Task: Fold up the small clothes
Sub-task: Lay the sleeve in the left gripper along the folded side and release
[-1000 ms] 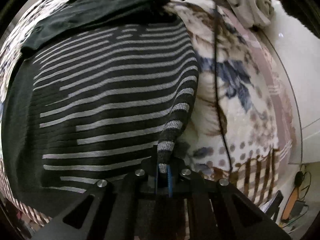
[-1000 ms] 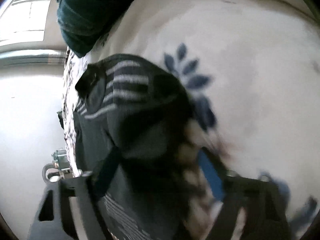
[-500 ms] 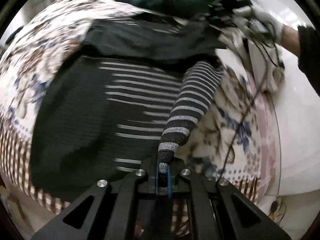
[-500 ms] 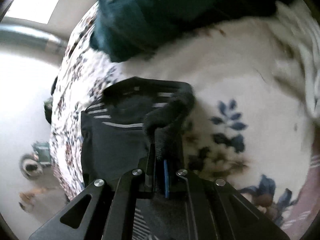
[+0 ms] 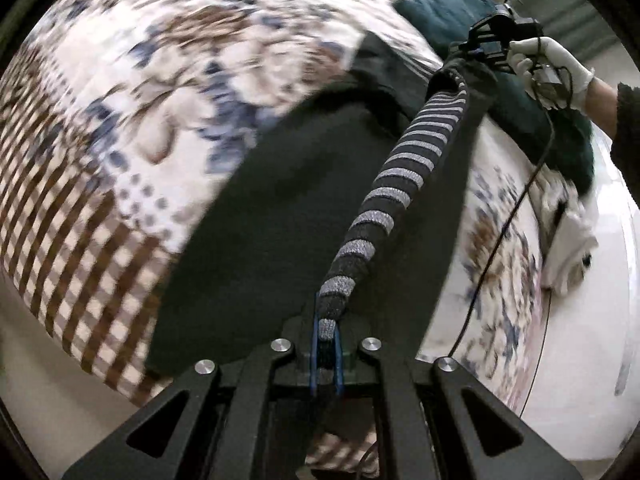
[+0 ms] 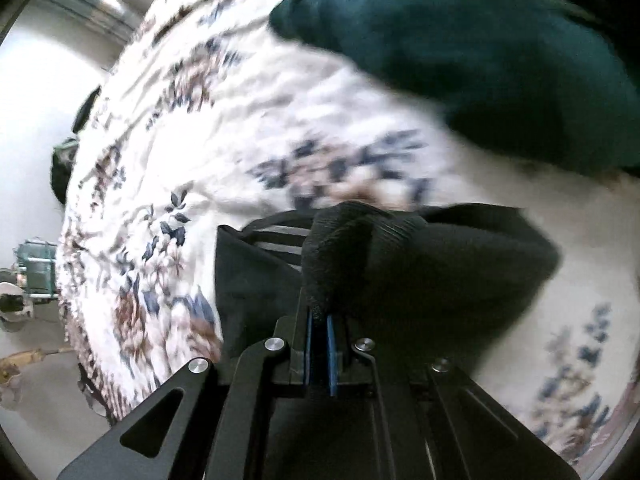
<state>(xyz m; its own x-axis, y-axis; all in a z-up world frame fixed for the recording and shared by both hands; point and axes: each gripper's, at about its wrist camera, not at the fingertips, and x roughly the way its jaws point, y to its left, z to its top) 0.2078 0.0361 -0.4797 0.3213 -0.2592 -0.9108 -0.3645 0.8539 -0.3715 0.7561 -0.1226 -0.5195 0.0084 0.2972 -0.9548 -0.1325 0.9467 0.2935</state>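
Note:
A small black sweater with grey stripes (image 5: 304, 184) lies on a floral bedspread (image 5: 168, 92). My left gripper (image 5: 327, 338) is shut on its striped edge, which is stretched taut and rolled toward the far side. There my right gripper (image 5: 466, 54), held by a white-gloved hand, pinches the other end. In the right wrist view my right gripper (image 6: 320, 326) is shut on a bunched black fold of the sweater (image 6: 400, 256), lifted off the bedspread (image 6: 224, 128).
A dark teal garment (image 5: 516, 108) lies heaped at the far edge of the bed, also large in the right wrist view (image 6: 480, 40). A white cloth (image 5: 568, 240) lies at the right. A black cable (image 5: 504, 232) hangs across the bed. Floor lies beyond the bed edges.
Both grippers have carried the striped edge up and over the sweater; the striped face is folded under and the plain black side shows. The left view has swung leftward.

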